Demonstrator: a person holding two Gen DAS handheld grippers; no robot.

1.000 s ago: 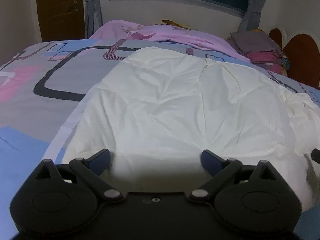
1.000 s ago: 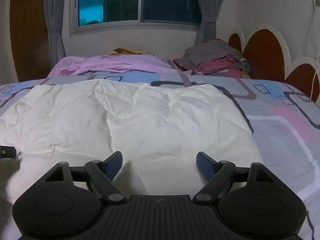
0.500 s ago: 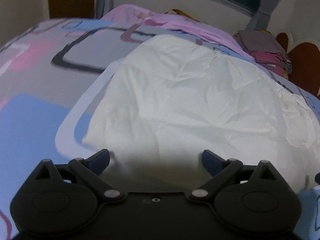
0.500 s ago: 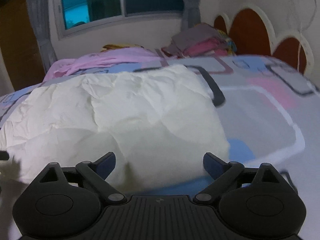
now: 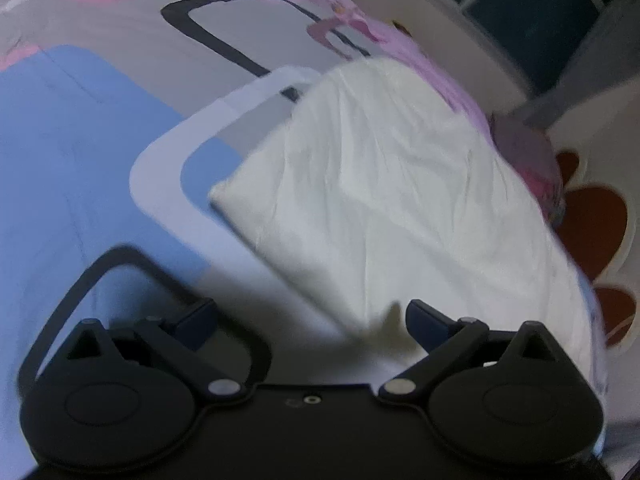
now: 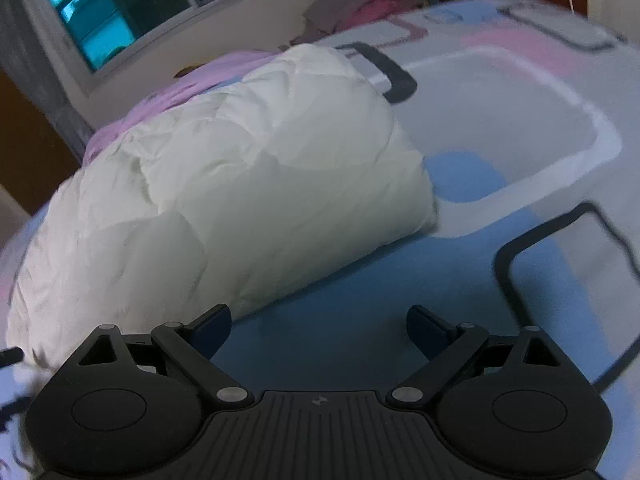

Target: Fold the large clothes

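Observation:
A large white garment (image 5: 392, 208) lies spread and wrinkled on the patterned bedsheet (image 5: 80, 152). In the left wrist view my left gripper (image 5: 312, 320) is open and empty, over the sheet at the garment's near left corner. In the right wrist view the garment (image 6: 240, 184) fills the left and middle. My right gripper (image 6: 320, 326) is open and empty over the blue sheet (image 6: 520, 152), just off the garment's near right edge. Both views are tilted and blurred.
A pink blanket (image 5: 400, 44) lies beyond the garment. A pile of folded clothes (image 6: 360, 4) sits at the head of the bed by the brown headboard (image 5: 592, 220). A window (image 6: 120, 12) is behind.
Both grippers have drawn back and apart off the garment, the left toward its left corner, the right toward its right edge, and both views have tilted. Both stay open.

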